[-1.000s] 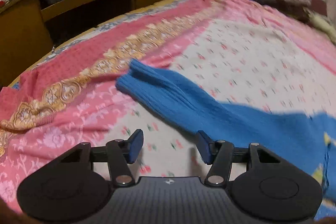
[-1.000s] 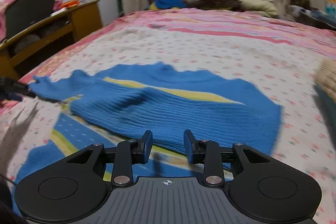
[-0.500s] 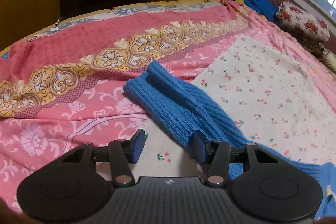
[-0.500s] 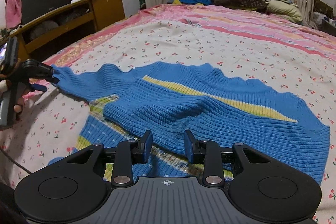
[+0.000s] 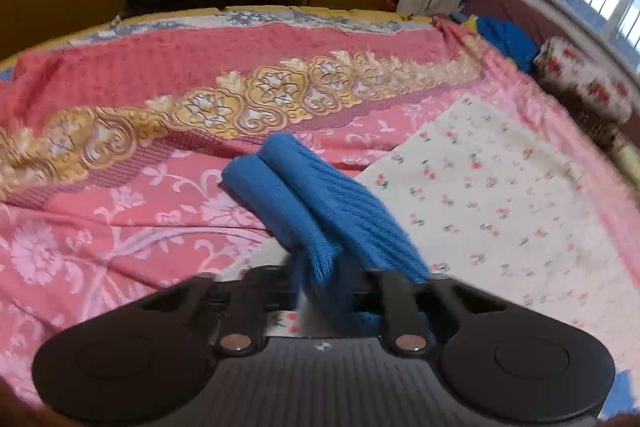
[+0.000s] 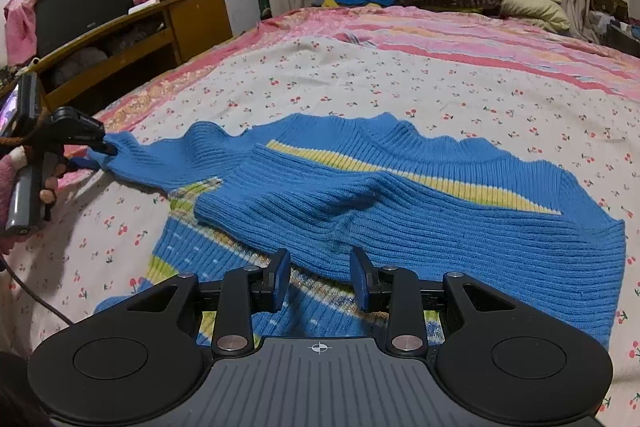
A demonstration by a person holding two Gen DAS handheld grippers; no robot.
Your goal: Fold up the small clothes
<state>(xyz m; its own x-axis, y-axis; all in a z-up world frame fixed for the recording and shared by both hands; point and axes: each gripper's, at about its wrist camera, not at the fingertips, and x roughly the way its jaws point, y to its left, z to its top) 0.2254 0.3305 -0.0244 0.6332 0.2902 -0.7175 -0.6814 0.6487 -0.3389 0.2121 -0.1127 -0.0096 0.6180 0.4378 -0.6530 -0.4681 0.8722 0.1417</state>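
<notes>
So we're at the sleeve stage on this one. The blue sweater is lying spread out on the bedspread, with one sleeve already folded across the body and the other sleeve still sticking out to our left.

Our left gripper has that sleeve bunched between its fingers, near the cuff end going by the right wrist view. The left wrist view is blurry, but the knit fills the gap between the jaws and the fabric looks pinched, so we'd call it clamped on. The cuff itself pokes out past the fingers over the pink floral part of the cover.

Our right gripper is doing nothing yet: jaws apart with a clear gap, hovering low over the sweater's striped hem area (can't tell if it's actually touching the knit).

Next move, as we read it, is to carry the sleeve across the chest so it lies over the other one. Chunky rib knit like this stretches and drags, so we'd lift it a bit instead of sliding, and maybe use the right gripper to pin the body down.
</notes>
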